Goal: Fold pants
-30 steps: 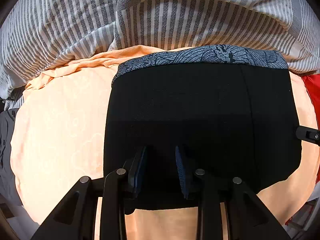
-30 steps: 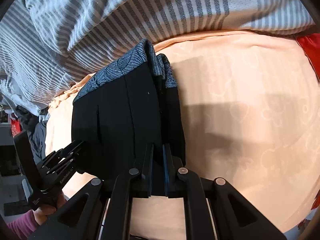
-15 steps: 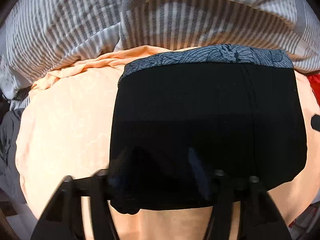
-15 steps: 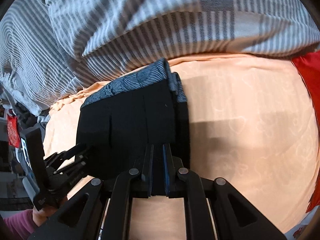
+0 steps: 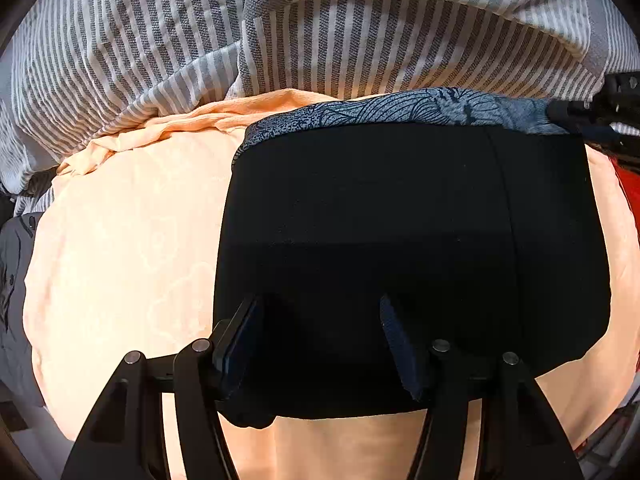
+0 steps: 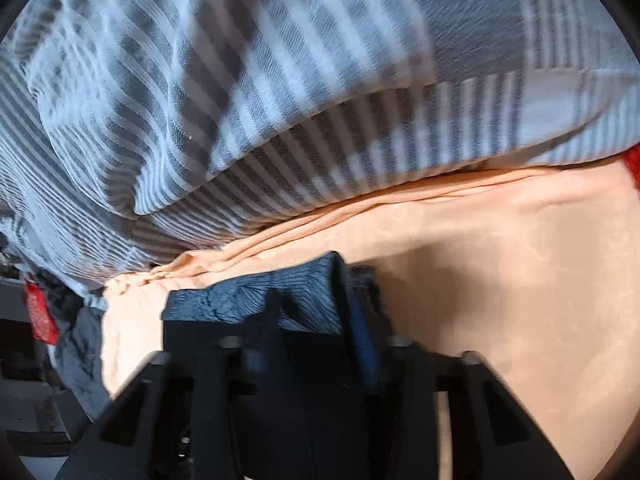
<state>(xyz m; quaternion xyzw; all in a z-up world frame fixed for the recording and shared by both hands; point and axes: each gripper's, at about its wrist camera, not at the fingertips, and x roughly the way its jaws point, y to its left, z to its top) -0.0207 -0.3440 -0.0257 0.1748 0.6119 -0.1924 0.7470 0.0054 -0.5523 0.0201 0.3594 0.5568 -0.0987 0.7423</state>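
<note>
Lying folded at frame centre on the peach sheet (image 5: 120, 240), the black pants (image 5: 400, 240) want squaring: left gripper (image 5: 320, 336) gapes wide, right gripper (image 6: 316, 320) (blurred) straddles the patterned waistband (image 6: 248, 300), spread apart.

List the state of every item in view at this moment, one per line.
black pants: folded flat on the sheet, patterned blue fabric along the far edge.
left gripper: open, fingers over the near edge of the pants.
right gripper: open, at the patterned blue edge; view blurred.
peach sheet: spread, wrinkled at the far edge.
striped duvet: bunched up behind the pants.
</note>
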